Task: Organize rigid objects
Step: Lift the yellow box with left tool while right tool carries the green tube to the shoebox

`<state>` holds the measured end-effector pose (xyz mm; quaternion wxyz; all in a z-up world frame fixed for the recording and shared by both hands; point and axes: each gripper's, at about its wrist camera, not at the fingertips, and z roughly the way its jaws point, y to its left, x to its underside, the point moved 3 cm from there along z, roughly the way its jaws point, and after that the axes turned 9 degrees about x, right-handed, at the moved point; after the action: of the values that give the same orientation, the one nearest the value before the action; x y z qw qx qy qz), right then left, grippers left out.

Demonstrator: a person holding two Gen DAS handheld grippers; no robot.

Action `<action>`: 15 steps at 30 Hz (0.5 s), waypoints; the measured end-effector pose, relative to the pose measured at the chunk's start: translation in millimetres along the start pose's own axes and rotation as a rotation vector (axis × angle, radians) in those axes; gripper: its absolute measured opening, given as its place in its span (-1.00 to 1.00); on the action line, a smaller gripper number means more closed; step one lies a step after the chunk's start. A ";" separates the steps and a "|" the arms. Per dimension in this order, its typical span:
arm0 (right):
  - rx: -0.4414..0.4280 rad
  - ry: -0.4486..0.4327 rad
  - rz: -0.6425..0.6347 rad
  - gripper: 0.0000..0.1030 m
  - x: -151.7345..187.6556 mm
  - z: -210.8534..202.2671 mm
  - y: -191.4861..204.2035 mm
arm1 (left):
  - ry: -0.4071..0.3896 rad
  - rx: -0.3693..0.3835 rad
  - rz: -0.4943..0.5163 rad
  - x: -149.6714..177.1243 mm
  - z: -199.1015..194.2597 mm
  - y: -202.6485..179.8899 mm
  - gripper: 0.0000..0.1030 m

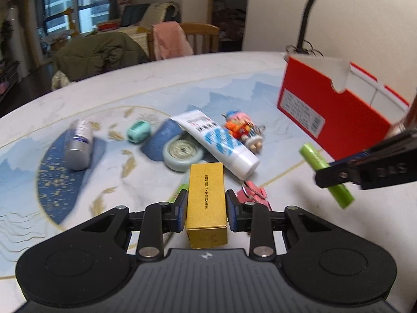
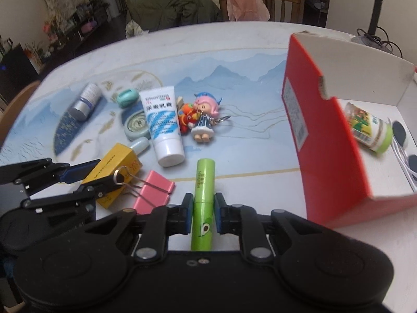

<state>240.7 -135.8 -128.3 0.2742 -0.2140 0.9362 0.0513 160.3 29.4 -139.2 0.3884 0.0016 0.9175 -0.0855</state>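
My left gripper point(image 1: 206, 198) is shut on a yellow carton point(image 1: 206, 203), which is lifted off the table. My right gripper point(image 2: 203, 203) is shut on a green tube point(image 2: 203, 195) that points away from me. Each wrist view also shows the other gripper with its load: the green tube point(image 1: 325, 174) at the right, the yellow carton point(image 2: 114, 172) at the left. The open red box point(image 2: 325, 140) stands to the right, with a labelled jar point(image 2: 367, 127) lying inside it.
On the table lie a white tube point(image 2: 164, 127), a doll keychain point(image 2: 203, 117), a round tin point(image 2: 136, 127), a teal case point(image 2: 127, 97), a silver bottle point(image 2: 86, 101) and a pink binder clip point(image 2: 153, 190). A lamp point(image 1: 305, 26) stands behind the red box point(image 1: 333, 120).
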 end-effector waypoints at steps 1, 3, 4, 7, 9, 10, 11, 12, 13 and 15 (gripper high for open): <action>-0.009 -0.009 0.002 -0.70 0.0 -5.8 -1.6 | -0.009 -0.006 -0.010 -1.4 -4.8 0.9 -0.43; -0.022 -0.017 0.005 -0.70 0.4 -16.0 -4.4 | -0.025 -0.011 -0.036 -5.0 -14.6 1.7 -0.43; -0.029 -0.022 0.009 -0.70 0.5 -21.1 -5.9 | -0.034 -0.014 -0.047 -7.4 -20.1 1.7 -0.43; -0.052 -0.039 0.019 -0.70 0.9 -37.8 -12.0 | -0.063 -0.017 -0.060 -15.4 -35.8 -4.0 -0.43; -0.065 -0.053 0.027 -0.70 -0.9 -46.5 -17.6 | -0.082 -0.014 -0.064 -21.5 -44.3 -10.5 -0.43; -0.071 -0.057 0.032 -0.70 -1.7 -50.8 -21.0 | -0.091 -0.012 -0.065 -24.7 -48.0 -14.6 -0.43; -0.073 -0.064 0.033 -0.70 -2.9 -55.3 -24.5 | -0.099 -0.010 -0.064 -27.7 -51.1 -19.2 -0.43; -0.072 -0.073 0.034 -0.70 -4.1 -59.5 -28.2 | -0.108 -0.008 -0.061 -31.1 -53.6 -24.5 -0.43; -0.074 -0.079 0.035 -0.70 -5.9 -63.0 -31.9 | -0.116 -0.006 -0.057 -34.7 -55.8 -30.4 -0.43; -0.077 -0.094 0.034 -0.70 -9.5 -70.3 -40.4 | -0.135 -0.001 -0.044 -42.0 -59.1 -42.5 -0.43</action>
<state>230.7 -183.6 -63.0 0.3084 -0.2058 0.9231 0.1020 144.6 -0.4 -62.2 0.4474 -0.0247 0.8891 -0.0935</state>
